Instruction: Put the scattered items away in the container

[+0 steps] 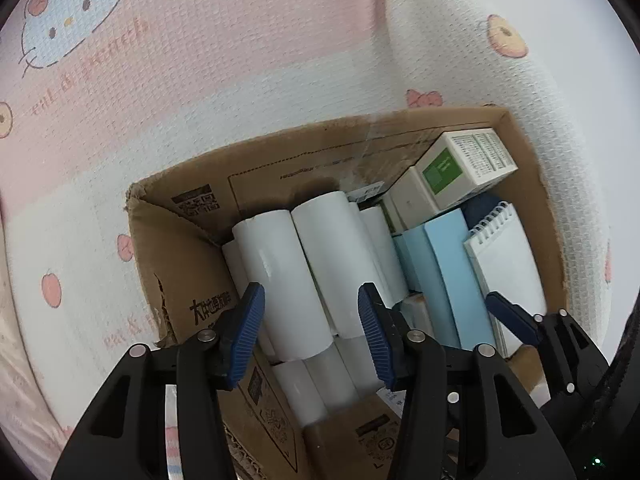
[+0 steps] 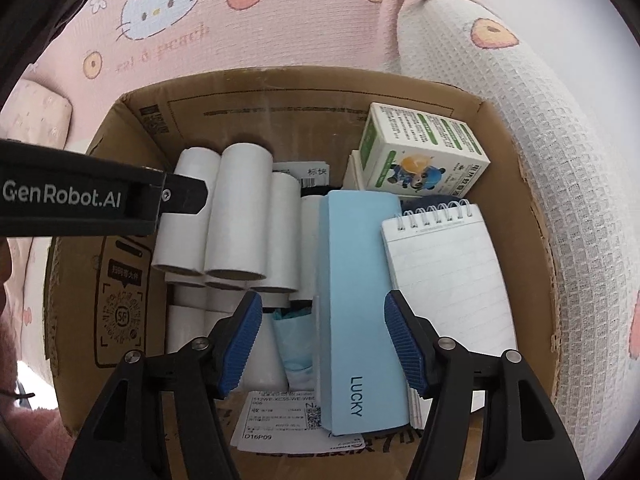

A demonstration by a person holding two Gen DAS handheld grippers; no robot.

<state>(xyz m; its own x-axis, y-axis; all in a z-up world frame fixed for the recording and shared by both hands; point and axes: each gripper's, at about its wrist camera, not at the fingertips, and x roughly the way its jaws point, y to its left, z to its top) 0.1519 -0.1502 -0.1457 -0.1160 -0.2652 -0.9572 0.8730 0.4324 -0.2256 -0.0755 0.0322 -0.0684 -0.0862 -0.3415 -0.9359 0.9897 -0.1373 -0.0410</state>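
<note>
Between my spread right fingers point(image 2: 323, 344) lies the blue case point(image 2: 356, 300), inside the box point(image 2: 308, 92). My left fingers point(image 1: 311, 332), also spread, hang over the white rolls point(image 1: 276, 276).

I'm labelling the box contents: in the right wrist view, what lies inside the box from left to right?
White rolls → light blue LUCKY case → spiral notepad

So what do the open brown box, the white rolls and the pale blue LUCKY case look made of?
Open brown box: corrugated cardboard, matte, torn fluted edges. White rolls: glossy film or paper wound on brown card cores, likely. Pale blue LUCKY case: smooth, probably plastic; cannot confirm.
</note>
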